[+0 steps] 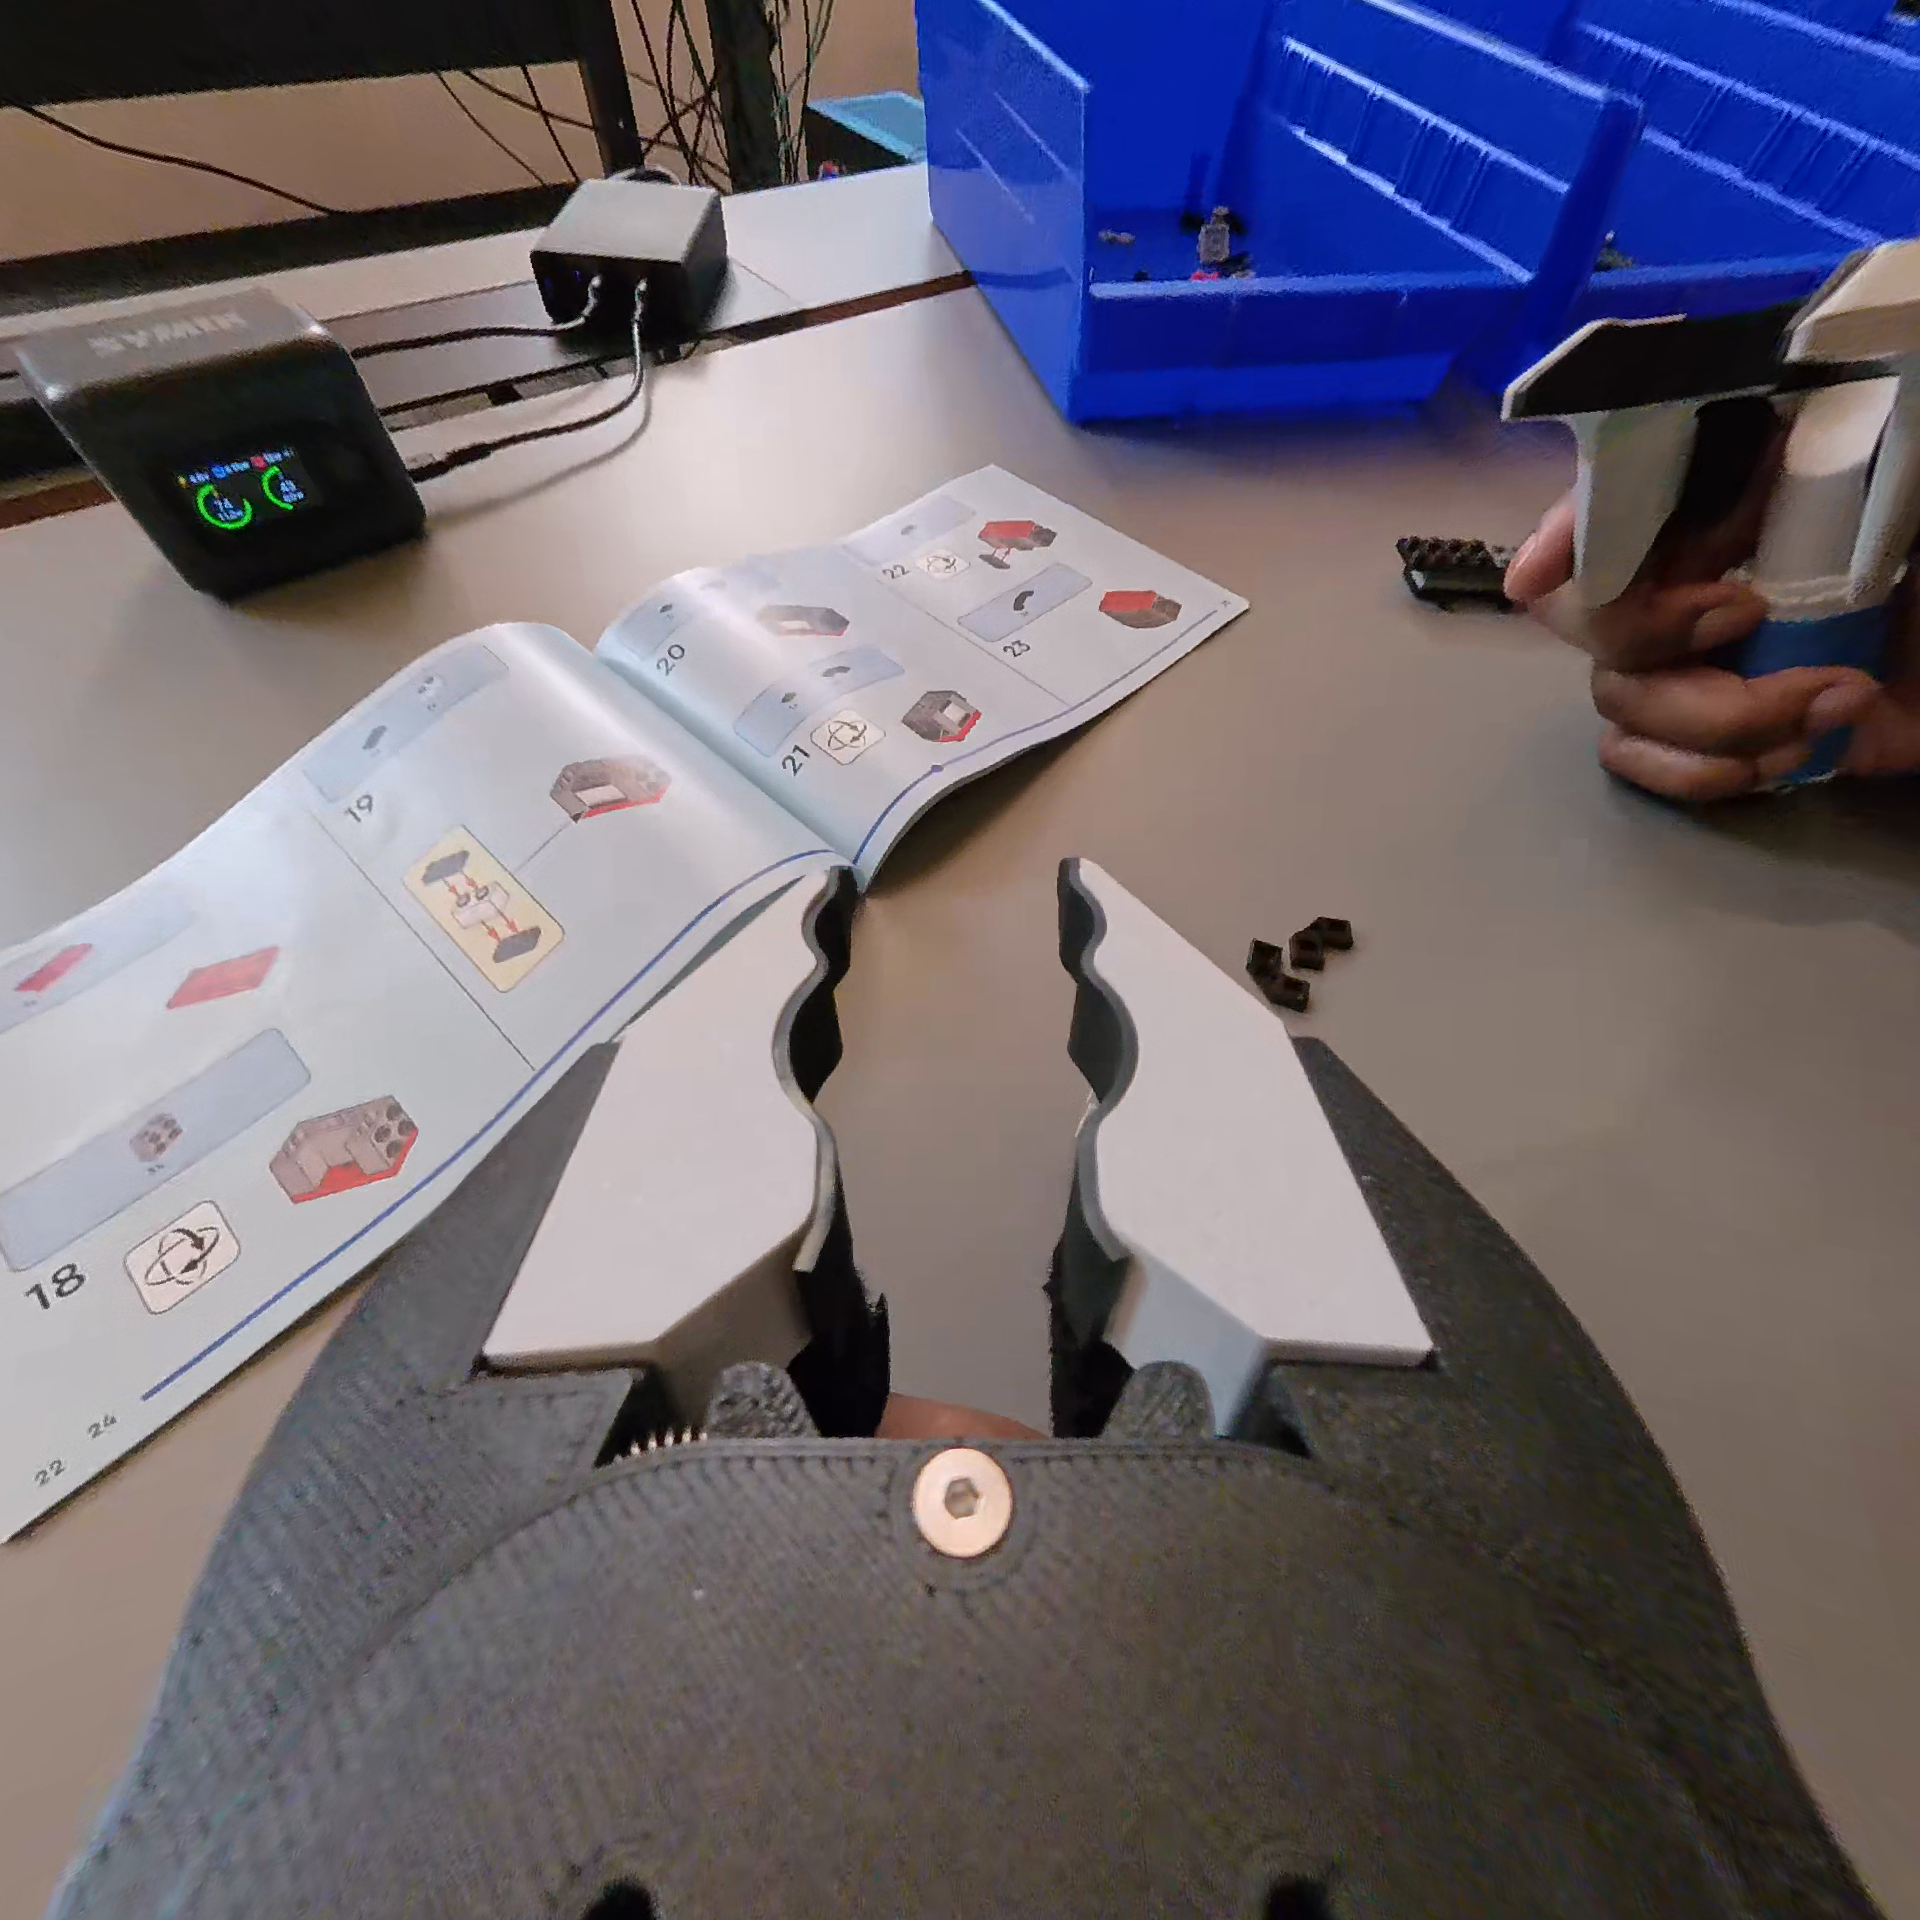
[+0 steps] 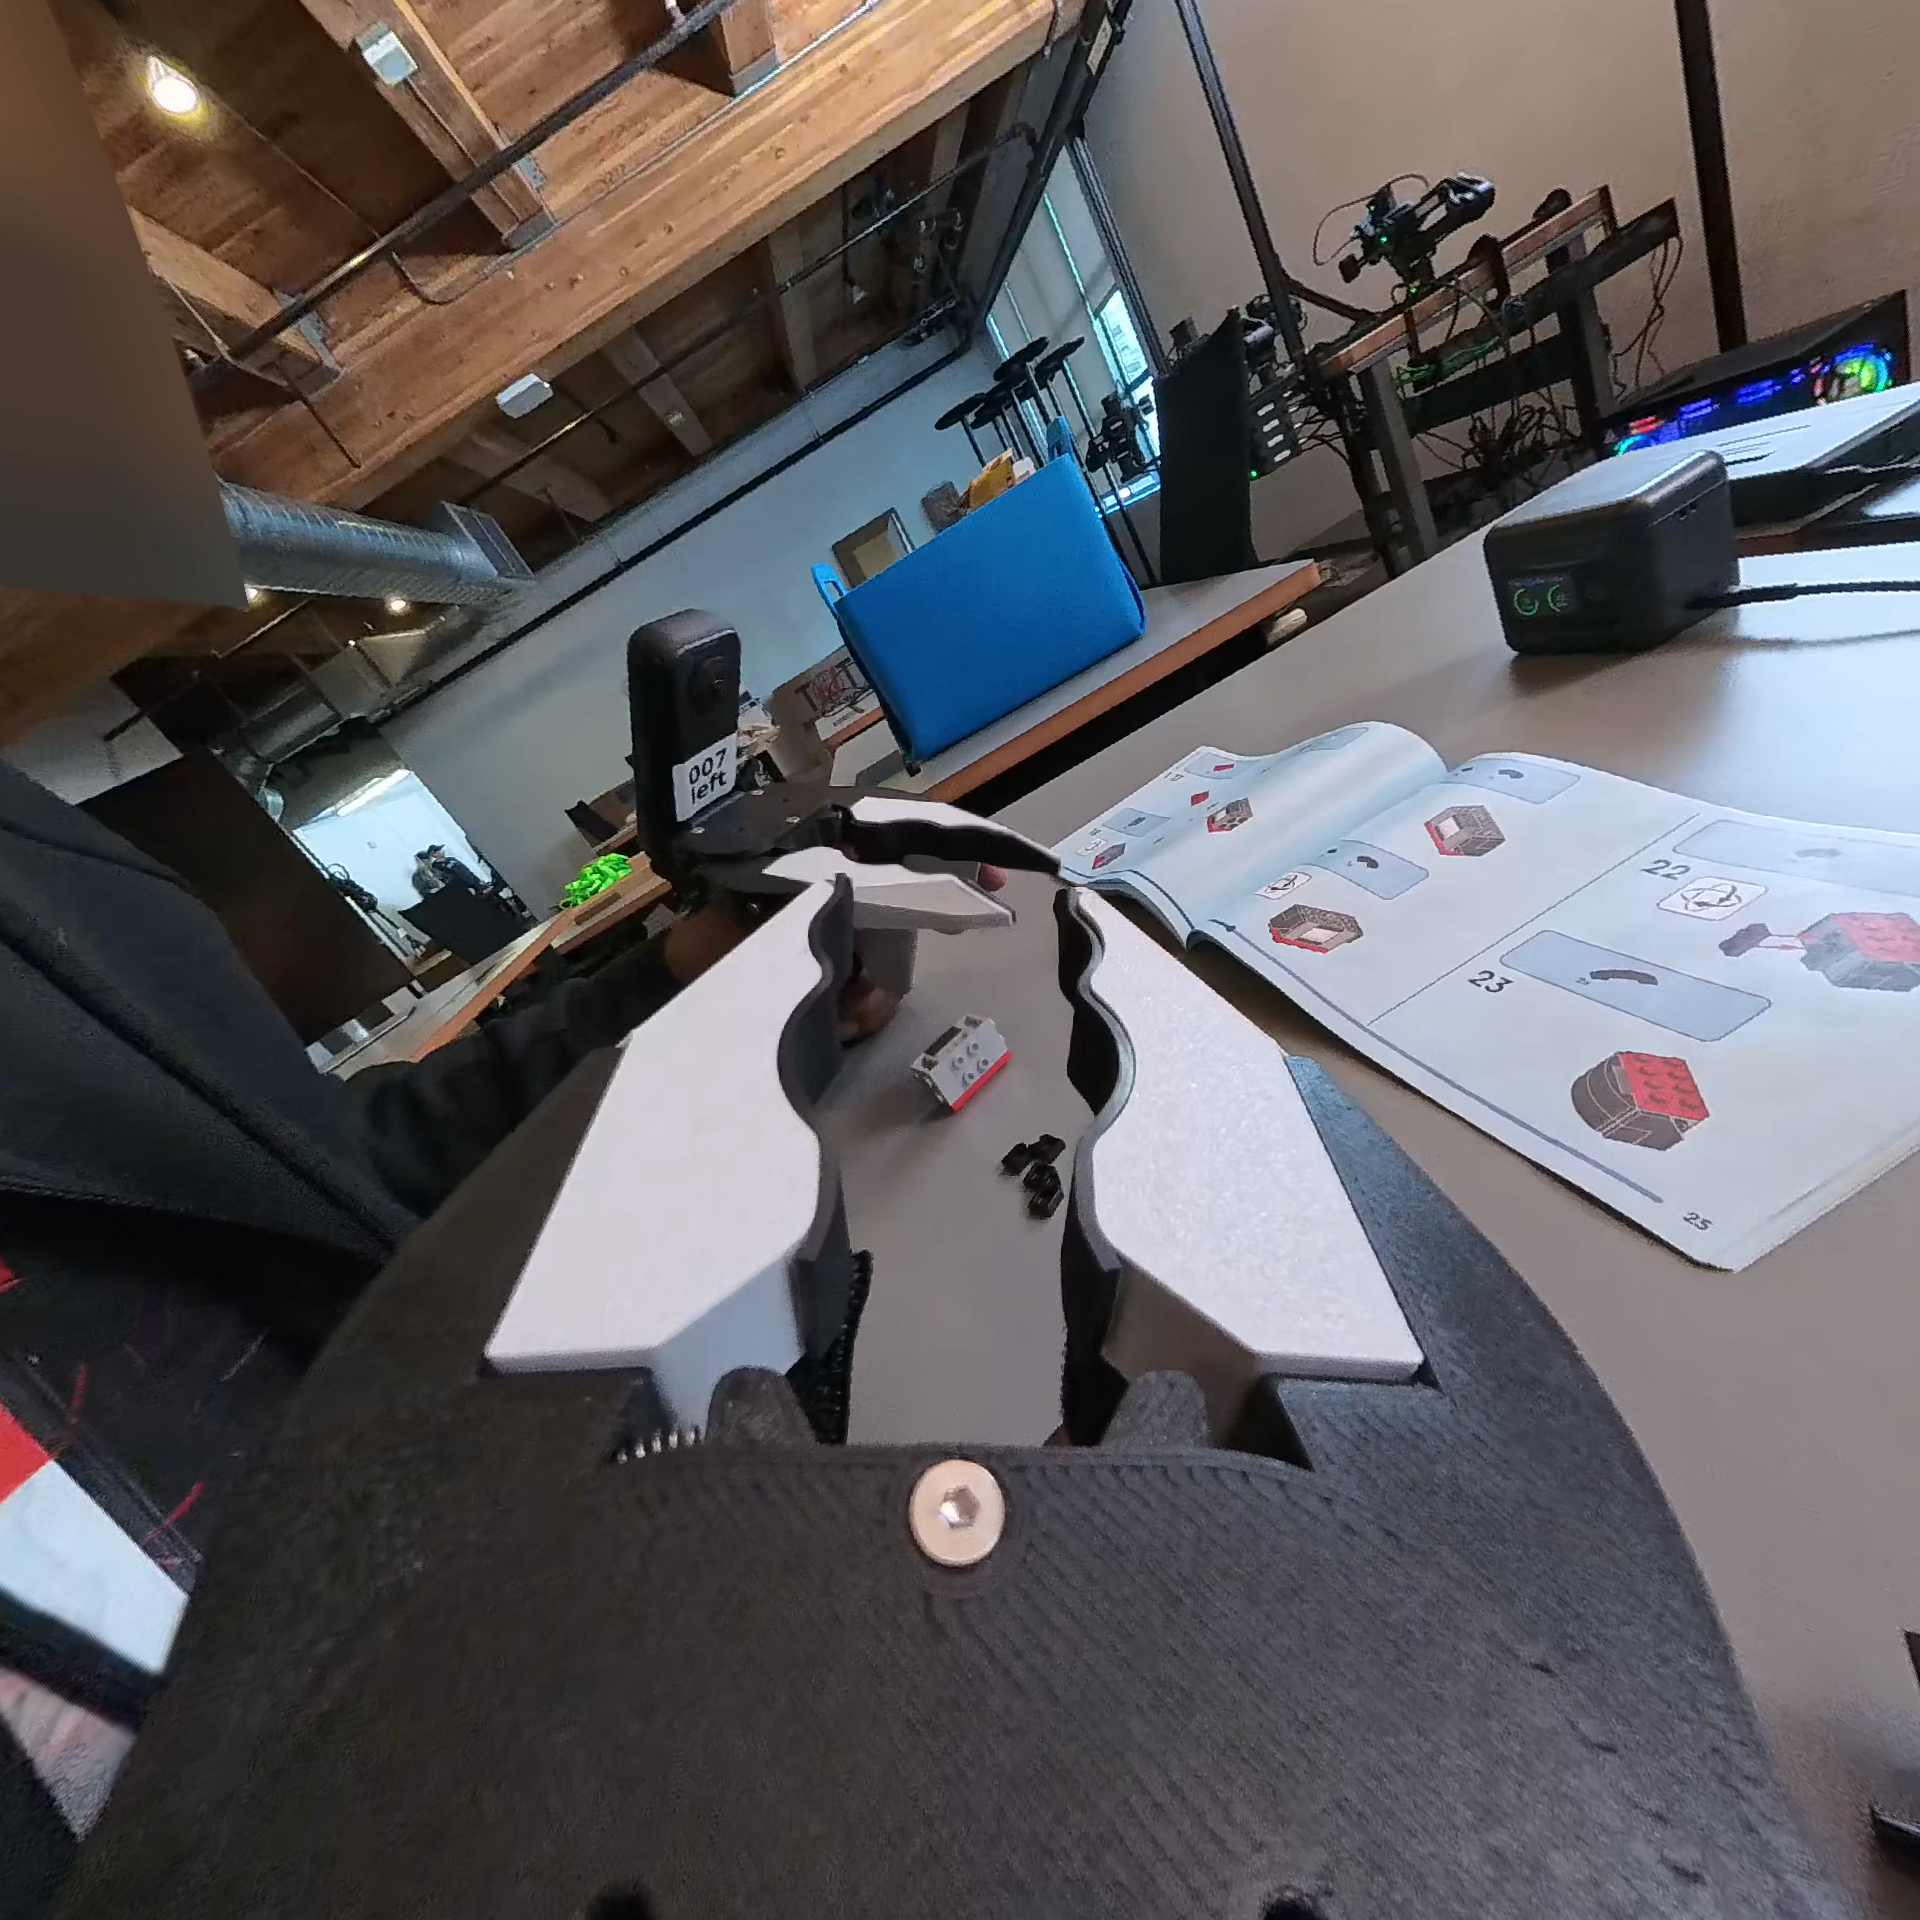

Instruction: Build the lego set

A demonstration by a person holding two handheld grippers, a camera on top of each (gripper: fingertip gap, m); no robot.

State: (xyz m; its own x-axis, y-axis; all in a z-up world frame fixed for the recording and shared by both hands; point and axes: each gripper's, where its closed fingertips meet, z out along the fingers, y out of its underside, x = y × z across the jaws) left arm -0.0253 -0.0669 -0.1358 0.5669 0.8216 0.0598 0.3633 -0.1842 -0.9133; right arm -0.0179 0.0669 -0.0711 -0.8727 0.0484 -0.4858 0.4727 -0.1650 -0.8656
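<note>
On your desk: open instruction booklet, small black pieces, grey-and-red sub-assembly. Both tongs, left and right, stood apart, empty. Next, likely, you needed a black piece picked.

black power box with a lit screen far left, smaller cabled black box behind it, grey table

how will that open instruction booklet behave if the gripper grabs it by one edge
The instruction booklet would probably flop: its thin pages already bow up on either side of the spine. It looks light, so a push would likely slide it across the smooth table. Pages might also fan or turn.
</note>
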